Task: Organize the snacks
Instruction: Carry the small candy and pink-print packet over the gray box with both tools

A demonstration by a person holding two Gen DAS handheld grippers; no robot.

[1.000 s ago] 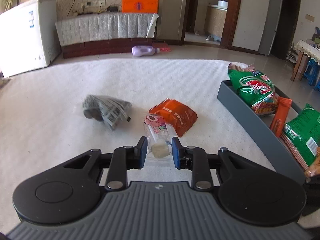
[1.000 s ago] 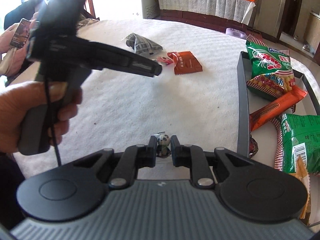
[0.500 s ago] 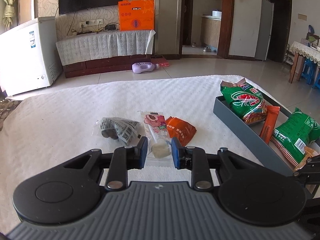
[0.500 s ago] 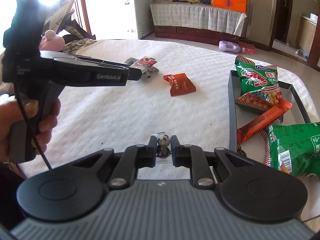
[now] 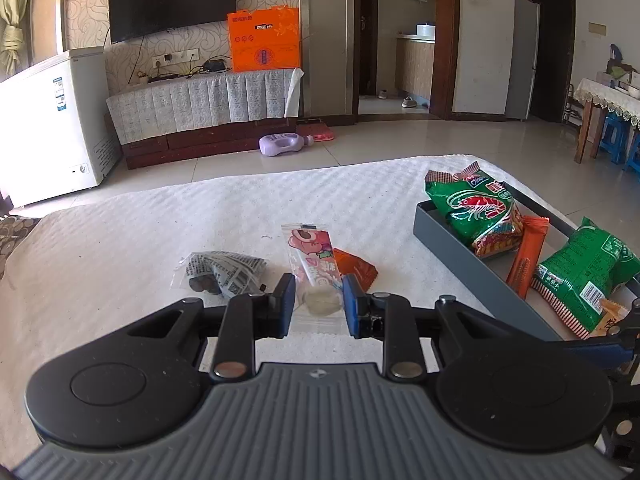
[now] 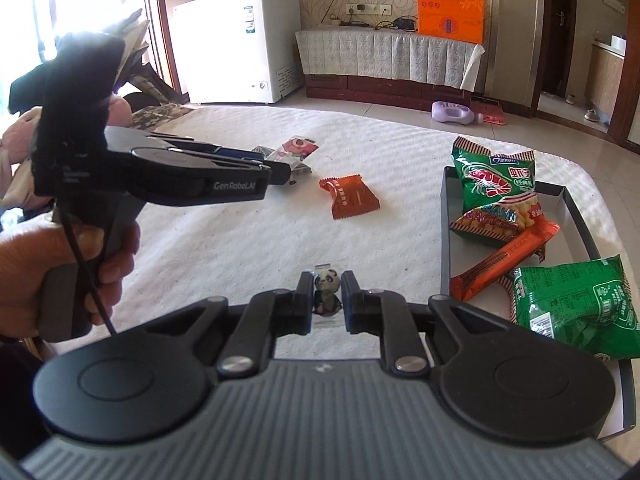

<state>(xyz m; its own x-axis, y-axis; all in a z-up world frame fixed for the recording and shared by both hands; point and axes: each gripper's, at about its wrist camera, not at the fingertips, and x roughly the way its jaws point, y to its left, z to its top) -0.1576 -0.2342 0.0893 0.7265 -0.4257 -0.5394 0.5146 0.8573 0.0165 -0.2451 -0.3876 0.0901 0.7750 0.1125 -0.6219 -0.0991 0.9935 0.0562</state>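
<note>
My left gripper (image 5: 319,304) is shut on a clear snack packet with a pink bear print (image 5: 314,264), lifted off the white tablecloth (image 5: 160,232). The same packet (image 6: 294,148) shows at the left gripper's tip (image 6: 280,170) in the right wrist view. My right gripper (image 6: 327,296) is shut on a small panda-print candy (image 6: 327,286). An orange packet (image 6: 352,200) and a grey newspaper-print packet (image 5: 220,272) lie on the cloth. A grey tray (image 5: 452,244) at the right holds two green snack bags (image 6: 496,184) (image 6: 576,300) and an orange bar (image 6: 504,260).
A person's hand (image 6: 36,272) grips the left gripper's handle. Beyond the table stand a white freezer (image 5: 48,120), a covered TV bench (image 5: 200,104) with an orange box (image 5: 264,40), and a purple bottle (image 5: 280,145) on the floor.
Both grippers have risen with their packets held; the table now looks lower and more of the room shows. The pink bear packet has come up off the cloth.
</note>
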